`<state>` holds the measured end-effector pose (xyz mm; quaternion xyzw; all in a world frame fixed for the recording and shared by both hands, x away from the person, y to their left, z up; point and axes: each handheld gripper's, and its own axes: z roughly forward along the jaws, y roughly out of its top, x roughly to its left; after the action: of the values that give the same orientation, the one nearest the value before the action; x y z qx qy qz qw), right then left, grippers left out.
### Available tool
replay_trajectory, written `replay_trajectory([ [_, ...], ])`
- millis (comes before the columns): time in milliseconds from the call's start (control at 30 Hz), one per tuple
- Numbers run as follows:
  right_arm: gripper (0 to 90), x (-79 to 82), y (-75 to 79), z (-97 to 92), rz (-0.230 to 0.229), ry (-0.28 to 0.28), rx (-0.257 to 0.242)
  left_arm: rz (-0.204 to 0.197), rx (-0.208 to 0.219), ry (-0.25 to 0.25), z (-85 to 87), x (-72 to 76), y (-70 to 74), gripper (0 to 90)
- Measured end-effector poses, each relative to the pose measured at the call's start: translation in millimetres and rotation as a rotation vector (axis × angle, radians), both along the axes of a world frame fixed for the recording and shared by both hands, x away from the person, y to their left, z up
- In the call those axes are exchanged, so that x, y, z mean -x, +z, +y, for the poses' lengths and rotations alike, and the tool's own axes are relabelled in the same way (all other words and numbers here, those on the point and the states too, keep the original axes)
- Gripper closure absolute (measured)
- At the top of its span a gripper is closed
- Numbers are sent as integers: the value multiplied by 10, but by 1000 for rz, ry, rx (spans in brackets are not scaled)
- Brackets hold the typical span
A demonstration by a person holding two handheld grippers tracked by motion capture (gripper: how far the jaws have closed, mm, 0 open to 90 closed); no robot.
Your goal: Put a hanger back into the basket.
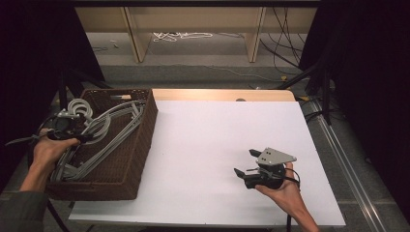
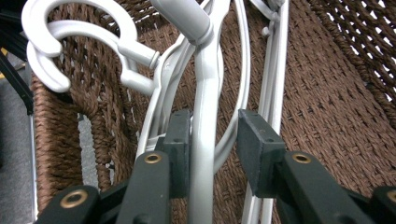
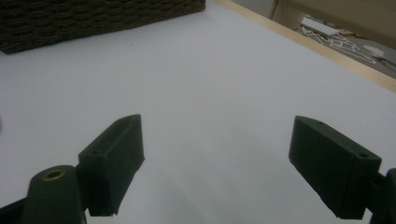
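While the left gripper (image 2: 214, 144) sits inside the brown woven wicker basket (image 1: 140, 150), fingers part-open astride one grey plastic hanger (image 2: 205, 116) atop the pile, unclamped, the right gripper (image 1: 245, 163) hovers over the white tabletop (image 1: 203, 140), fingers wide, empty.

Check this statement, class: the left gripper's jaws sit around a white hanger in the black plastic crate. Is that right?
Only the container is wrong. The left gripper has its jaws around a white hanger in a brown woven basket, as the left gripper view shows.
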<state>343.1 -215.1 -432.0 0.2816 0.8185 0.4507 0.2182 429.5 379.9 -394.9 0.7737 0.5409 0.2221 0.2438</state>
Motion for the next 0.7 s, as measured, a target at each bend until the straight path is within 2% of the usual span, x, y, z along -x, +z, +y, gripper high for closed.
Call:
replay_trajectory([
  [100,189,1,1,6,-9,3,-6,-3,-18,24,19,4,-15,607],
  [133,189,1,1,6,-9,3,-6,-4,-12,41,35,7,-16,607],
  [200,188,-1,-1,7,-6,0,-11,-26,2,78,76,20,-8,546],
  [267,188,-1,-2,6,-5,-1,-11,-40,19,87,100,39,10,531],
  [367,188,-4,-2,5,-6,-3,-12,-69,48,123,102,74,65,433],
  [433,188,-2,0,7,-4,-2,-13,-105,76,124,87,105,119,392],
  [500,187,-2,6,2,-8,0,-7,-141,114,112,71,142,168,310],
  [533,187,-2,6,2,-8,0,-7,-154,118,98,71,178,204,310],
  [600,186,4,15,-4,-4,0,-10,-203,176,103,25,237,244,282],
  [700,177,3,18,-11,-10,-11,-15,-261,202,89,-54,330,301,245],
])
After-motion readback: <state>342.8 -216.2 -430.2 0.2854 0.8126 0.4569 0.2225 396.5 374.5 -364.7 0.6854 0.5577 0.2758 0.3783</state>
